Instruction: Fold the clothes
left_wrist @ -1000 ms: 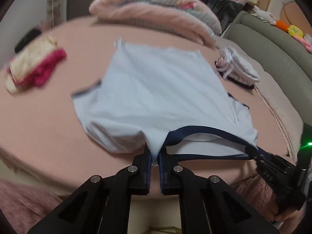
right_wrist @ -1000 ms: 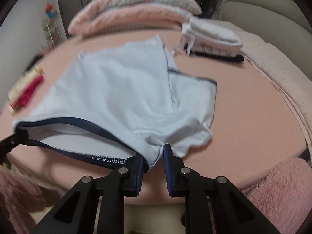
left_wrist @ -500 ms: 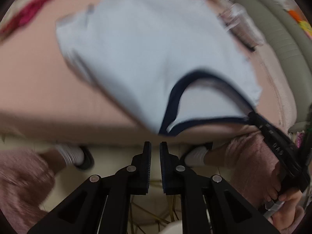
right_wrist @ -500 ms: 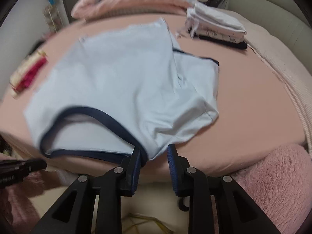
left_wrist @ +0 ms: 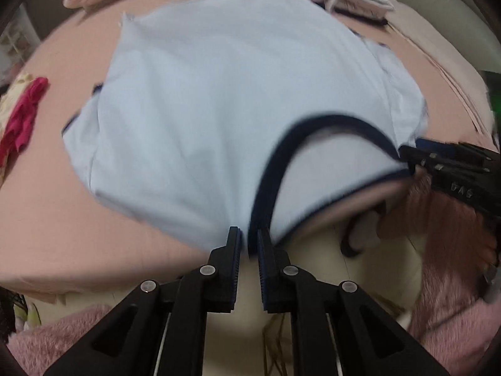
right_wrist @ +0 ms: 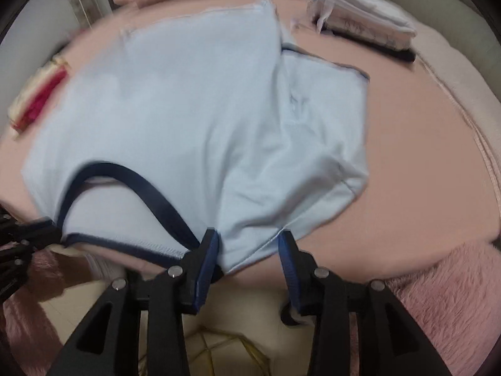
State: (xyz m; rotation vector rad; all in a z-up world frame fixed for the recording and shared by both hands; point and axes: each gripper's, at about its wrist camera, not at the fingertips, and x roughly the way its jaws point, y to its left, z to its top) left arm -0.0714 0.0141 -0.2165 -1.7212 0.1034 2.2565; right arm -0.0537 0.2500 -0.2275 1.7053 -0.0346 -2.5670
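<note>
Shirt (left_wrist: 219, 109), pale blue with a navy neckband (left_wrist: 269, 185), lies spread on the pink bed (left_wrist: 47, 194), its collar end hanging over the near edge.

Both grippers point steeply down at that edge. The left gripper (left_wrist: 249, 244) has its jaws almost pressed together; a thin fold of shirt beside the neckband sits in the narrow gap between them, though blur hides whether the pads actually press it. In the right wrist view this gripper (right_wrist: 28, 235) shows at the left edge, right by the collar's corner.

The right gripper (right_wrist: 247, 247) is opening: its blue-padded jaws stand apart, and the shirt's shoulder edge droops loose between them. Seen from the left wrist view it (left_wrist: 438, 163) reaches in from the right, tips at the other end of the neckband.

Beyond the shirt, a folded white stack (right_wrist: 363, 28) rests near the bed's far right, and a red and cream bundle (right_wrist: 37, 94) lies at far left. Pink fluffy fabric (right_wrist: 438, 297) fills the lower corners.
</note>
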